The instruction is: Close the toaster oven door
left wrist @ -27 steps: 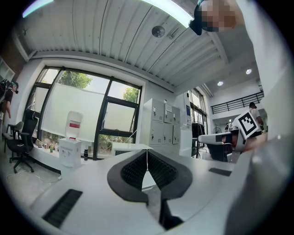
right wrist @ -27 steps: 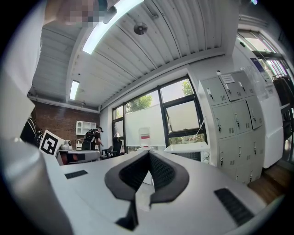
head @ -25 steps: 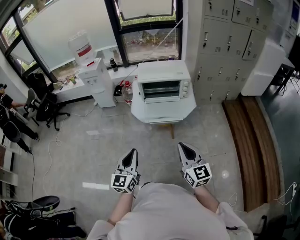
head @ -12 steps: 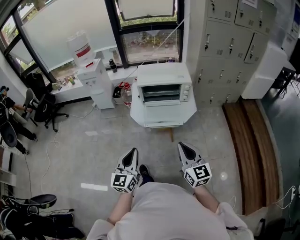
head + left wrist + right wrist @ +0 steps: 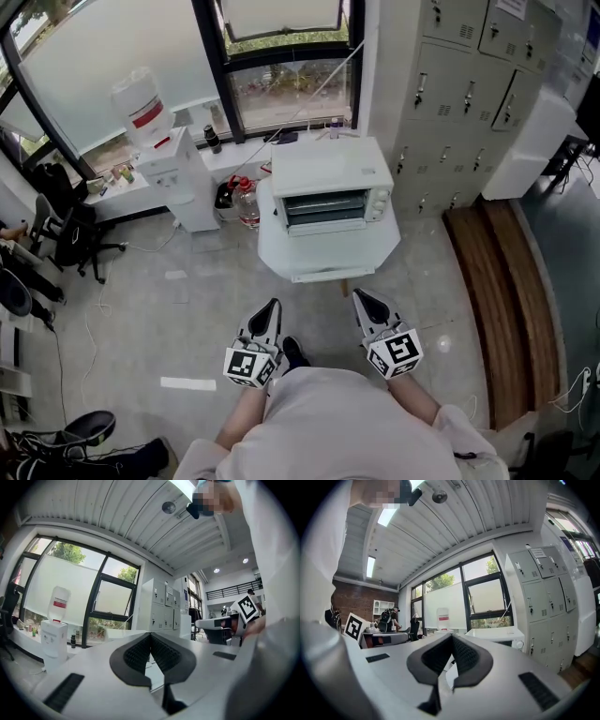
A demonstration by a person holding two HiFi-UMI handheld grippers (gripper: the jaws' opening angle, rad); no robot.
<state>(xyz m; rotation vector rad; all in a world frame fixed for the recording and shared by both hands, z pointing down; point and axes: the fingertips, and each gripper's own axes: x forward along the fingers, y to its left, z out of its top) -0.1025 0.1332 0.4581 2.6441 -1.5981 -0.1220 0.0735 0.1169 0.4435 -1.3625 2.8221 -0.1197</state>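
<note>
A white toaster oven stands on a white table by the window, ahead of me. Its front shows a dark cavity with racks; the door seems let down in front, though I cannot make it out clearly. My left gripper and right gripper are held low over the floor, well short of the table. Both are shut and empty. In the left gripper view the pads of the left gripper meet. The right gripper is likewise closed, with the oven far beyond it.
A water dispenser stands left of the table, with bottles on the floor between them. Grey lockers line the right wall above a wooden bench. Office chairs sit at the far left. My shoe shows below.
The oven and table have come nearer and lower in the head view as I walk toward them. Both grippers stay shut in the same place before my body.
</note>
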